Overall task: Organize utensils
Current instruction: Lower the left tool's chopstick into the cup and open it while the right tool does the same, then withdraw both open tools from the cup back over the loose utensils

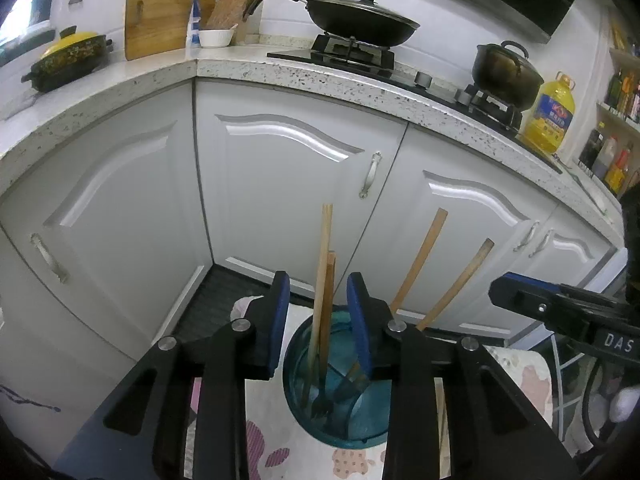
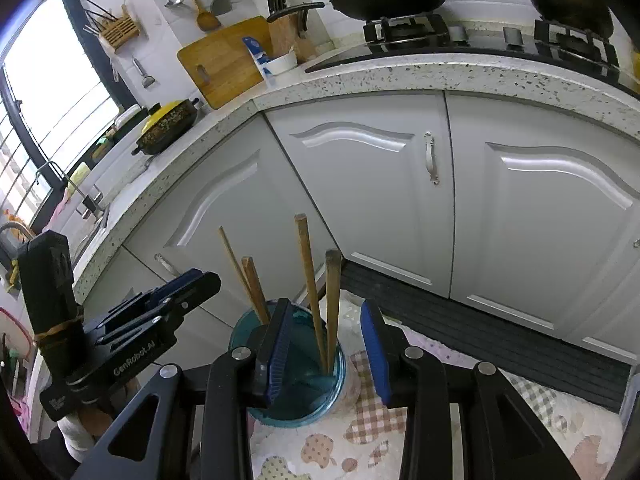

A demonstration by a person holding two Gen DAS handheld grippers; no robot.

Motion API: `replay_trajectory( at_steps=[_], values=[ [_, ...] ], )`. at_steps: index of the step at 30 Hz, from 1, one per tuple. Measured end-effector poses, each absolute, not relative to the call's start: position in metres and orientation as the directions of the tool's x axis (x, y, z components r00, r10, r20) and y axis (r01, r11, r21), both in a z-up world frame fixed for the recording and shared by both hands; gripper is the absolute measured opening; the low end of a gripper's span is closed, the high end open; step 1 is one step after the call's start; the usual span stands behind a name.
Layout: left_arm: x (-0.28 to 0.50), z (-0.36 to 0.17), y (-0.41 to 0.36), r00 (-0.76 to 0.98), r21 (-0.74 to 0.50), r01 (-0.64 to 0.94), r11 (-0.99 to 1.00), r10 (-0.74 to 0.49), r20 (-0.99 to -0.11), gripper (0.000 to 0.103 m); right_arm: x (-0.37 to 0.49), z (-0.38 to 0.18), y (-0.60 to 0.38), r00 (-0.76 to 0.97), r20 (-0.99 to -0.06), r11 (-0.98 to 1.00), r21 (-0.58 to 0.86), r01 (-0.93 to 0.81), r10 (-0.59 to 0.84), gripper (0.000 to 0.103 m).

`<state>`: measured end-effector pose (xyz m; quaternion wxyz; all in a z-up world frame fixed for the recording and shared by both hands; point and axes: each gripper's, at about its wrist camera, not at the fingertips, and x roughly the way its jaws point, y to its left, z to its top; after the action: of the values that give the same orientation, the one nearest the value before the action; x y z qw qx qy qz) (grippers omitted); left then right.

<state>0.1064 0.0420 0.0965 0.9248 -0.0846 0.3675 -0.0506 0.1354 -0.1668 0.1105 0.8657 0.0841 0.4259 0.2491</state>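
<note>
the left gripper point(image 1: 318, 320) has its two blue pads apart. two wooden handles point(image 1: 323, 280) stand up in the gap between them, and the pads do not seem to press on them. the right gripper point(image 2: 326, 344) is apart too. two more wooden handles point(image 2: 320, 300) stand in its gap, also not squeezed.

all four wooden utensils sit in a round blue glass jar point(image 1: 298, 360), just under both grippers. down in the jar you can see dark fork ends point(image 1: 322, 404). the handles lean away from each other at the top.

the jar stands on a cloth point(image 2: 372, 412) with checked patches and little pink shapes. behind it are white cupboard doors point(image 1: 288, 184). on the speckled counter point(image 1: 280, 70) above sits a black pan with a lid point(image 1: 360, 20), a wooden cutting board point(image 1: 160, 14) and a yellow oil bottle point(image 1: 550, 114).
</note>
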Motion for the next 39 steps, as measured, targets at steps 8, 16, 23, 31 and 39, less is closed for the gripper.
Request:
replay_trajectory(
  at_steps=[8, 16, 23, 31, 39],
  values=[
    [0.083, 0.098, 0.031, 0.723, -0.168, 0.038, 0.985, -0.143, -0.676, 0.032, 0.105, 0.114, -0.167, 0.557, -0.7, 0.89, 0.287, -0.353, 0.447, 0.034],
    [0.054, 0.099, 0.008, 0.72, -0.147, 0.077, 0.986, -0.157, -0.676, 0.037, 0.064, 0.108, -0.184, 0.614, -0.702, 0.931, 0.228, -0.285, 0.36, 0.037],
    [0.029, 0.096, -0.022, 0.699, -0.159, 0.137, 0.978, -0.209, -0.684, 0.038, 0.028, 0.099, -0.214, 0.657, -0.709, 0.967, 0.187, -0.174, 0.255, 0.04],
    [0.008, 0.088, -0.061, 0.655, -0.162, 0.211, 0.964, -0.263, -0.708, 0.038, -0.008, 0.081, -0.249, 0.655, -0.742, 0.989, 0.125, -0.074, 0.143, 0.041],
    [-0.01, 0.077, -0.097, 0.609, -0.174, 0.27, 0.947, -0.307, -0.732, 0.039, -0.042, 0.074, -0.278, 0.656, -0.75, 0.993, 0.115, 0.005, 0.084, 0.041]
  ],
)
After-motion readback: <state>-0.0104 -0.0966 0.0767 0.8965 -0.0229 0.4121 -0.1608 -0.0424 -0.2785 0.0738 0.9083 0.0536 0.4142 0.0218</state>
